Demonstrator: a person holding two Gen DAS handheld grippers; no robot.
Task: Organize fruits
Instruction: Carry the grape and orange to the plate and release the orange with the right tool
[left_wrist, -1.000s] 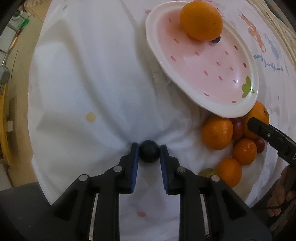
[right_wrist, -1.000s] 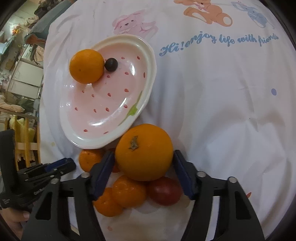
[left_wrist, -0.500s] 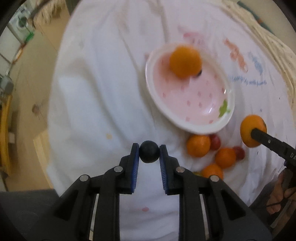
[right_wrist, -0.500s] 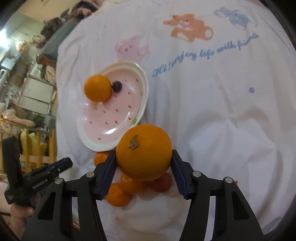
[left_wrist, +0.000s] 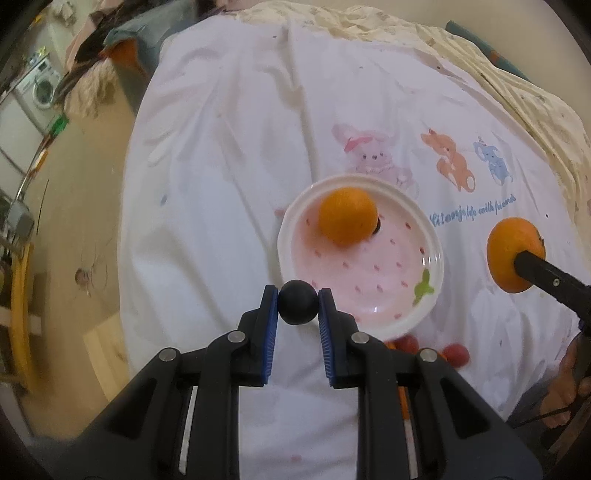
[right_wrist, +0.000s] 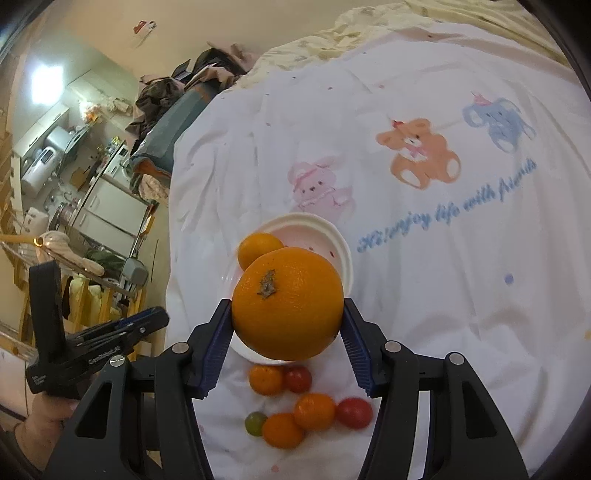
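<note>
My left gripper (left_wrist: 297, 302) is shut on a small dark round fruit (left_wrist: 297, 302), held in the air above the near rim of the pink strawberry plate (left_wrist: 373, 280). On that plate rests an orange (left_wrist: 347, 215) with a second dark fruit (left_wrist: 377, 227) peeking out behind it. My right gripper (right_wrist: 287, 314) is shut on a big orange (right_wrist: 287, 302), lifted over the plate (right_wrist: 341, 245) in the right wrist view. That same orange (left_wrist: 515, 254) shows at the right of the left wrist view.
Several small oranges (right_wrist: 314, 411), red tomatoes (right_wrist: 354, 412) and a green one (right_wrist: 255, 423) lie on the white printed cloth (right_wrist: 443, 295) in front of the plate. The table's left edge drops to a wooden floor (left_wrist: 74, 206). A hand (left_wrist: 565, 391) holds the right gripper.
Both grippers have risen with their fruit, so the plate and cloth look smaller and farther. The views have tilted up to take in more of the table's far side.
</note>
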